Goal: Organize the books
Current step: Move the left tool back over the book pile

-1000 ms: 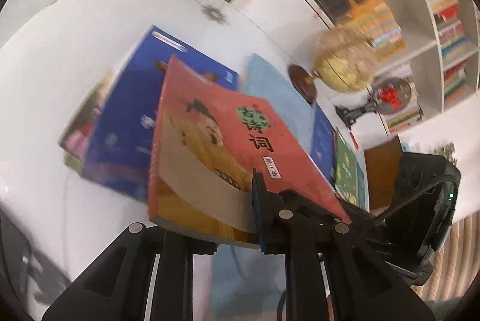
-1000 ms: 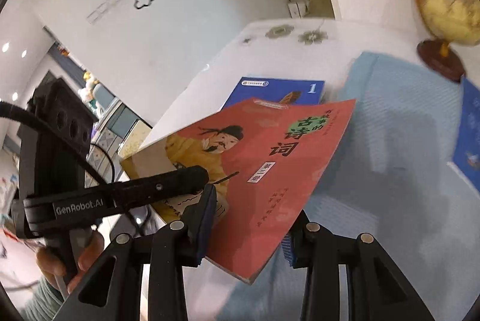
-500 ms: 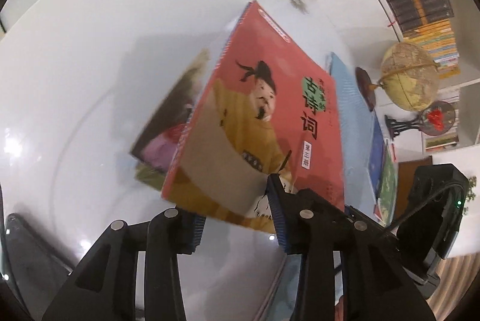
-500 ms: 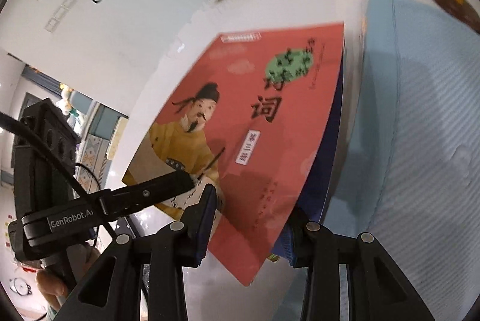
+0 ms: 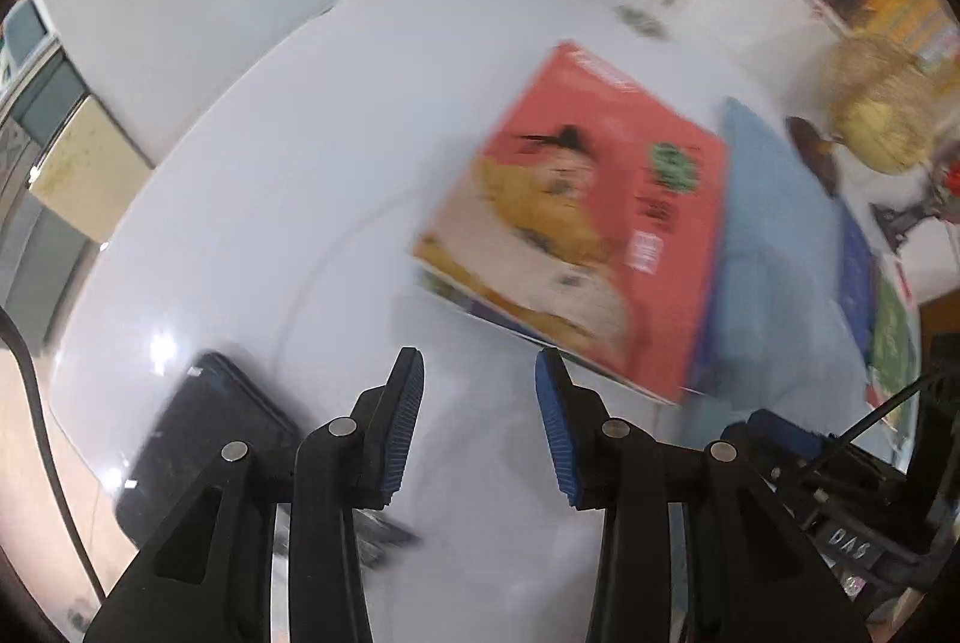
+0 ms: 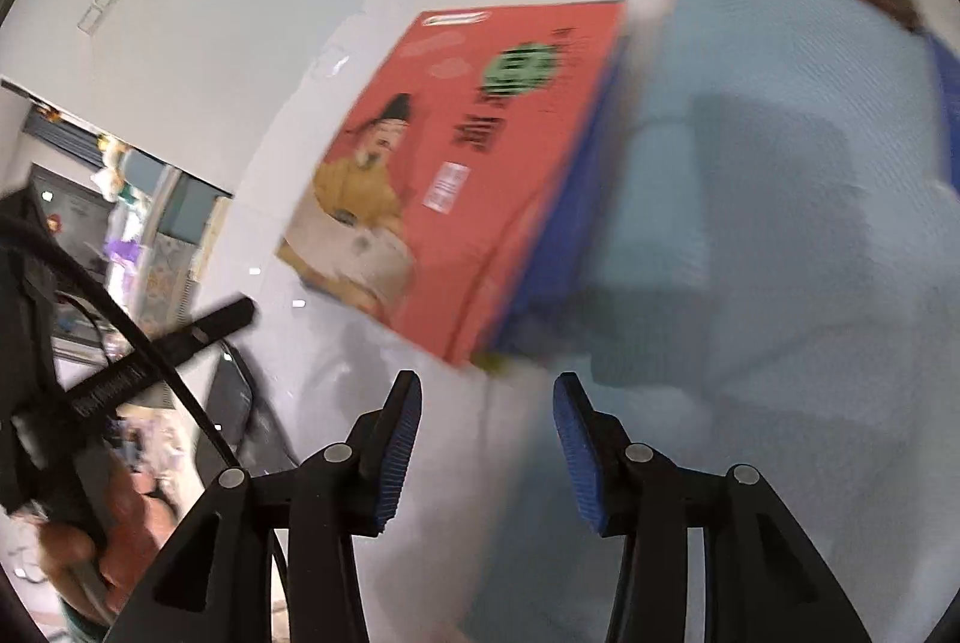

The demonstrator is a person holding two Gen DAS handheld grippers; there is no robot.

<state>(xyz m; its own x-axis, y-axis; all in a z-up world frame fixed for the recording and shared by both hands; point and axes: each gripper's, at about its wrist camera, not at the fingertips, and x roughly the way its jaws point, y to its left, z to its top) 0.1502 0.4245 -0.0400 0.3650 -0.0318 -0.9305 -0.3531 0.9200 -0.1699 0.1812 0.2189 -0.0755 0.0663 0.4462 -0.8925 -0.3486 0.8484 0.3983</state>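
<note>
Now both tongs stand clear of the books. Left tongs (image 5: 479, 391), lower centre of the left wrist view: jaws parted, having just been opening, nothing between the blue pads, only bare white worktop (image 5: 252, 199). Right tongs (image 6: 487, 403), lower centre of the right wrist view: jaws likewise parted after just opening, gap empty.

Red book (image 5: 594, 223) lies flat at centre right of the left view, face up, cover showing a robed figure and a green round mark; it sits on top of a blue book (image 6: 558, 199) whose edge shows along its right side in the right view. More edges peek out below the near edge; count unclear, frames blurred.

Light blue cloth (image 6: 780, 175) lies just beside the stack, filling the right half of the right view. Globe (image 5: 882, 126) at far right in the left view, blurred. Dark phone (image 5: 204, 457) lies on the worktop at lower left.
</note>
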